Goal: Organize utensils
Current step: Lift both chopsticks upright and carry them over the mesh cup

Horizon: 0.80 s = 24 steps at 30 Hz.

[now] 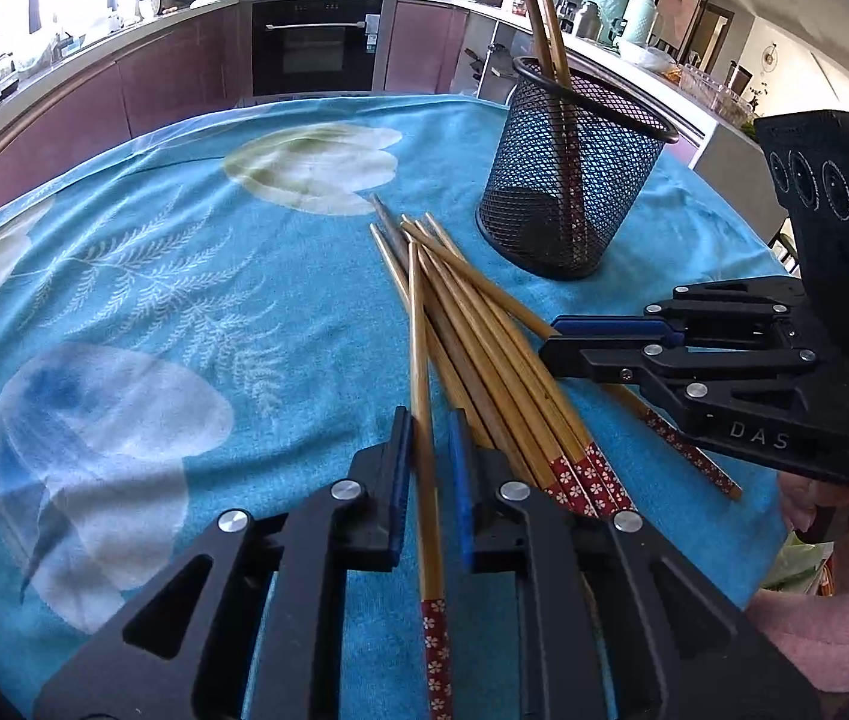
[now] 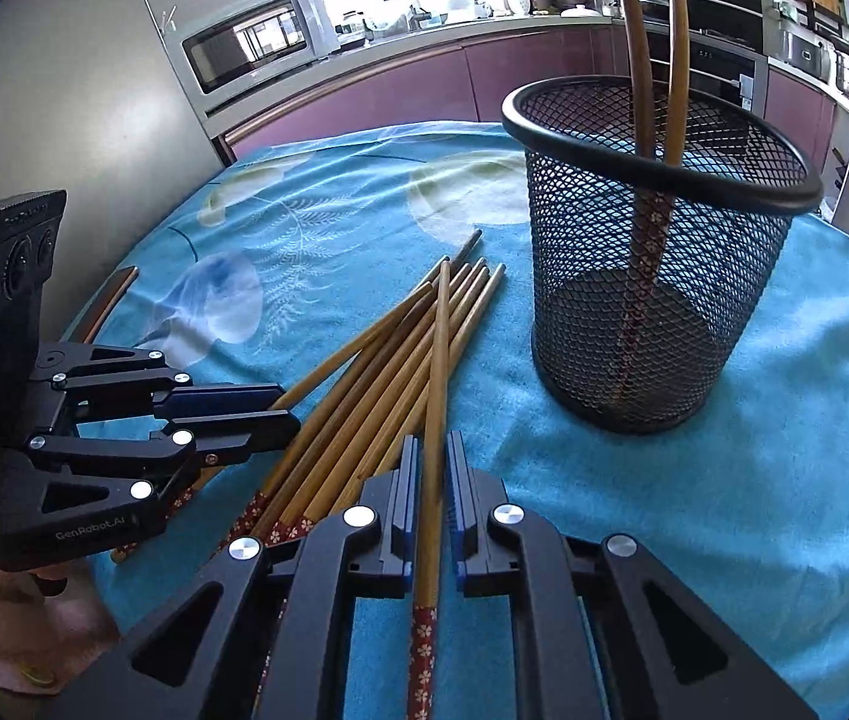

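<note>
Each claw, the left gripper (image 1: pixel 430 438) and the right gripper (image 2: pixel 431 462), is narrow around one chopstick (image 1: pixel 424 396) from the pile (image 1: pixel 484 324) at centre, probably to move it into the mesh holder (image 1: pixel 574 174) at upper right.

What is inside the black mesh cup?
Two chopsticks stand in the mesh cup, leaning on its rim, patterned red ends down. Its dark bottom shows nothing else; the lowest tips are blurred by the mesh.
</note>
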Each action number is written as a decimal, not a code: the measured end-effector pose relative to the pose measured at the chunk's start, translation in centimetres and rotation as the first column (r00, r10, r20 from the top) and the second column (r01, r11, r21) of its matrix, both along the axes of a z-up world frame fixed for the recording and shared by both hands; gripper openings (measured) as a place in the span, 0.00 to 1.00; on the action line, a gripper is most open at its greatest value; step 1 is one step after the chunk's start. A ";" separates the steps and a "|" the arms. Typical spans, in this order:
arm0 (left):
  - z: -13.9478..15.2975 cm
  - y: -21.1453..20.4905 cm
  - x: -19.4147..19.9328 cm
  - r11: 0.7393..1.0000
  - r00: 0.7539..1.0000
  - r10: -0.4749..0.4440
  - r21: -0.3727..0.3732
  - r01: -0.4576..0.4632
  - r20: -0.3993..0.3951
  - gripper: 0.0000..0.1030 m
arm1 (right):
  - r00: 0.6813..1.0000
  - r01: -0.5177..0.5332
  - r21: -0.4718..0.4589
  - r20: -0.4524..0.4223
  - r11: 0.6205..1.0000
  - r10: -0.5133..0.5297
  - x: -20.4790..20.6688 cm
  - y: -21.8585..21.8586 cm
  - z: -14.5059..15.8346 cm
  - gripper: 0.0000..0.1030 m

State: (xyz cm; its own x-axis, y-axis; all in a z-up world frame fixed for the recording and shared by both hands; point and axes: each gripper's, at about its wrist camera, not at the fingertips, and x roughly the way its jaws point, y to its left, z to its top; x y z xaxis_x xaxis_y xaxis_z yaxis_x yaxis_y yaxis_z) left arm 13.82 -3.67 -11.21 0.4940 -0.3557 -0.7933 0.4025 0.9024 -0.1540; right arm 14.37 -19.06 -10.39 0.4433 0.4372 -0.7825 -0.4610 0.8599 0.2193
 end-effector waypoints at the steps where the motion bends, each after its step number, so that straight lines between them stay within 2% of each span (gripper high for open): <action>1: 0.0 0.0 0.1 1.000 1.000 0.000 0.002 0.000 0.000 0.13 | 1.000 0.001 0.004 0.000 1.000 -0.001 0.0 -0.1 0.0 0.07; 5: 0.0 0.0 0.2 1.000 1.000 0.010 0.000 -0.010 -0.005 0.08 | 1.000 0.012 0.020 0.008 1.000 -0.012 -0.2 -0.5 0.2 0.06; 12: 1.5 0.7 -0.5 1.000 0.999 0.018 -0.025 -0.017 0.028 0.07 | 0.997 0.003 0.065 0.077 0.998 -0.008 -1.6 -1.3 2.5 0.06; 24: 8.4 1.5 -2.9 0.986 0.988 -0.028 -0.160 0.053 0.154 0.07 | 0.977 0.013 0.170 0.206 0.985 -0.048 -3.5 -4.0 7.6 0.06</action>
